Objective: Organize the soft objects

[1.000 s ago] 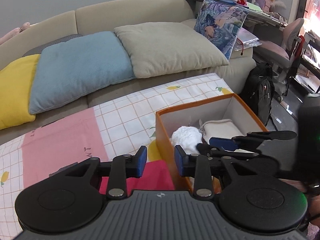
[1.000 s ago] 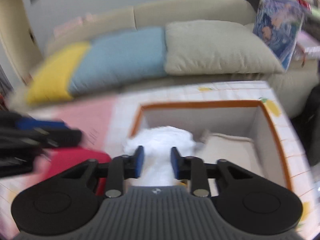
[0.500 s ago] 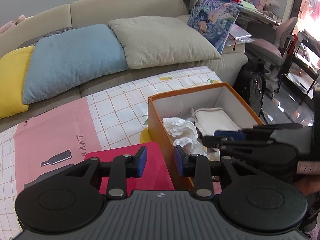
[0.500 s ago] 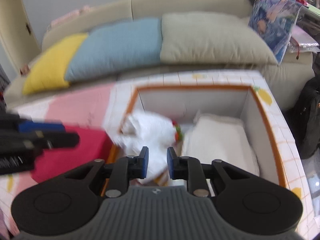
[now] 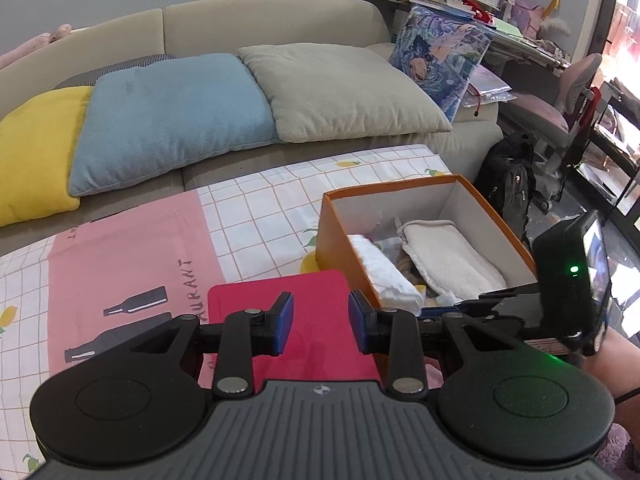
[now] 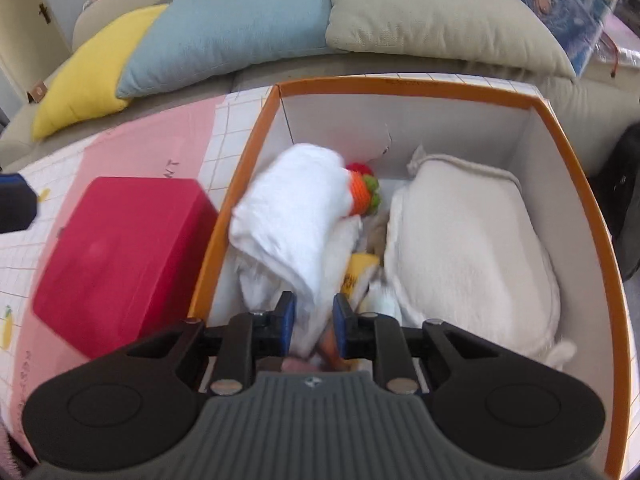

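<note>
Inside orange box (image 6: 576, 184), left half | white towel (image 6: 292, 216) now lowered beside cream pouch (image 6: 468, 248) | right gripper (image 6: 313, 320) narrow, pinching its near end | left gripper (image 5: 320, 322) half-wide, empty over red block (image 5: 316, 312) | judgement: release next.

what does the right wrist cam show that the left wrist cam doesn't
Only the right wrist view: the right claw with white plush cloth between its fingers, and an orange knitted carrot low in the box.
Only the left wrist view: the left claw open and empty, a black backpack, a pink chair.
Both: the orange box, cream pouch, red block, sofa cushions.
</note>
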`<state>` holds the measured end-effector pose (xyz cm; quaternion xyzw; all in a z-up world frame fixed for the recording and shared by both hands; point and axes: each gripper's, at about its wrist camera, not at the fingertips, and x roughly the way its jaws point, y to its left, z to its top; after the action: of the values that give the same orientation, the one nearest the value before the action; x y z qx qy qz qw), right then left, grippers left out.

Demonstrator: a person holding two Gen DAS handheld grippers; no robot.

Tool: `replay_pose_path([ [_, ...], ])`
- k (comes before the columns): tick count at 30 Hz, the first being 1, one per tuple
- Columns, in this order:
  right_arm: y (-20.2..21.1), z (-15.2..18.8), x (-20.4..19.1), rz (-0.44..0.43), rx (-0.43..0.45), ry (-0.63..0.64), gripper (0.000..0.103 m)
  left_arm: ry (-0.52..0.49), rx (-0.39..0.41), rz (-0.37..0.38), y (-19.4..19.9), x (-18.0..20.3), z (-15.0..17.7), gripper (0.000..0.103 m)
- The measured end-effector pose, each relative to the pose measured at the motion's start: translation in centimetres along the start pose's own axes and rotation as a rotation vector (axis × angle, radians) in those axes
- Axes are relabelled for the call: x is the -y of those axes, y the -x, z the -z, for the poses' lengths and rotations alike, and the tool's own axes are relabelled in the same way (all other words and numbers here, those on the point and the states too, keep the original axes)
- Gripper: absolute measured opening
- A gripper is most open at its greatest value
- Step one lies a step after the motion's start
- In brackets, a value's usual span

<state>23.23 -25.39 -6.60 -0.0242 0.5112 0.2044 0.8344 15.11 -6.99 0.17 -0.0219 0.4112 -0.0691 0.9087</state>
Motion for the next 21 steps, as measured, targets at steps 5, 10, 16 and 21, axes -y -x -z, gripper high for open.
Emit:
replay_pose_path([
  [5,5.3,0.4,0.0,0.002,0.111,0.013,0.023,-0.022,0.049,0.056,1.5,0.8,-0.1,0.037],
  [10,11.8,0.6,-0.4,0.009,0.247,-0.023,0.055,-0.161,0.173,0.069,5.1,2.1,-0.4,0.038],
  [16,17.9,2.3,-1.4,0.040,0.360,-0.087,0.061,-0.245,0.328,0.052,10.4,2.5,-0.1,0.046],
  [21,20.0,4.2,-3.0,0.059,0.379,-0.133,0.075,-0.240,0.364,0.002,12.1,2.3,1.4,0.067],
])
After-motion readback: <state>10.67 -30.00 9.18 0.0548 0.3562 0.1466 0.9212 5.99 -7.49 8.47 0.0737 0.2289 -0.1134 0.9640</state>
